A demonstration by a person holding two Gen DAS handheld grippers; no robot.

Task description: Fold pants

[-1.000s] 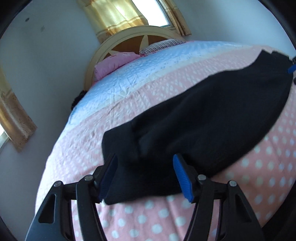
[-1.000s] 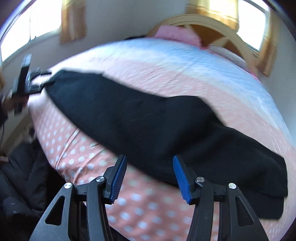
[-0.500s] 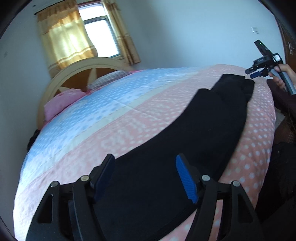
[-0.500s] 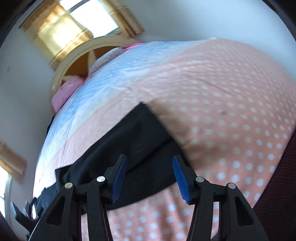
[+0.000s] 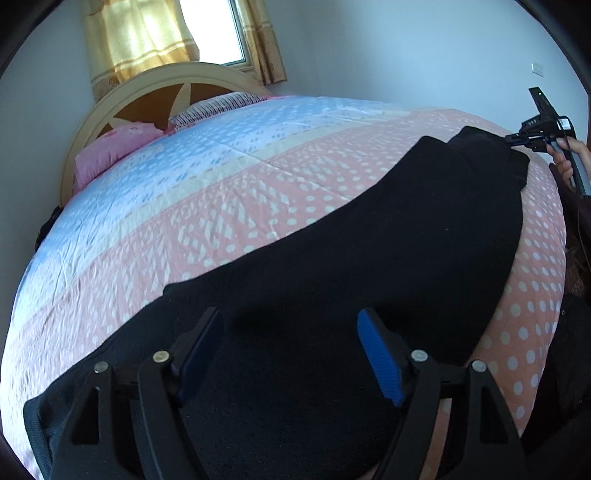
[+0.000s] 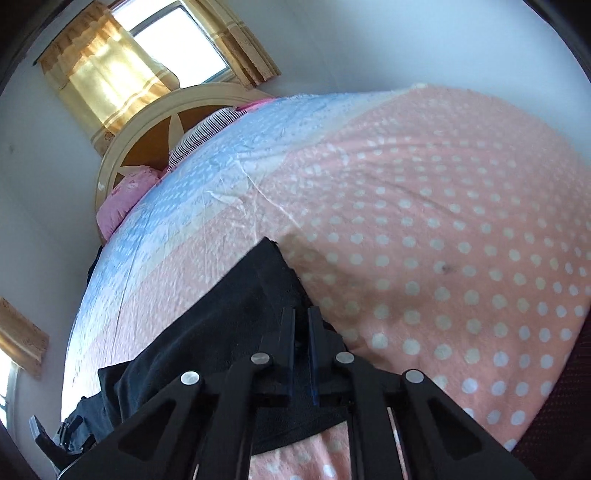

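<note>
Black pants (image 5: 369, 251) lie stretched out along the near edge of the bed, folded lengthwise. My left gripper (image 5: 291, 350) is open and hovers just over the waist end of the pants, fingers on either side of the cloth. My right gripper (image 6: 302, 325) is shut on the leg-cuff end of the pants (image 6: 236, 314). The right gripper also shows in the left wrist view (image 5: 535, 131) at the far end of the pants, held by a hand. The left gripper shows at the lower left of the right wrist view (image 6: 55, 439).
The bed has a pink dotted and blue quilt (image 5: 229, 192), a pink pillow (image 5: 110, 147), a striped pillow (image 5: 218, 107) and a round headboard (image 5: 155, 88). A curtained window (image 5: 177, 33) is behind. The bed's edge drops off at the right (image 5: 554, 295).
My right gripper has closed on the cuff end of the pants; it was open before. My left gripper has moved over the waist end and stays open.
</note>
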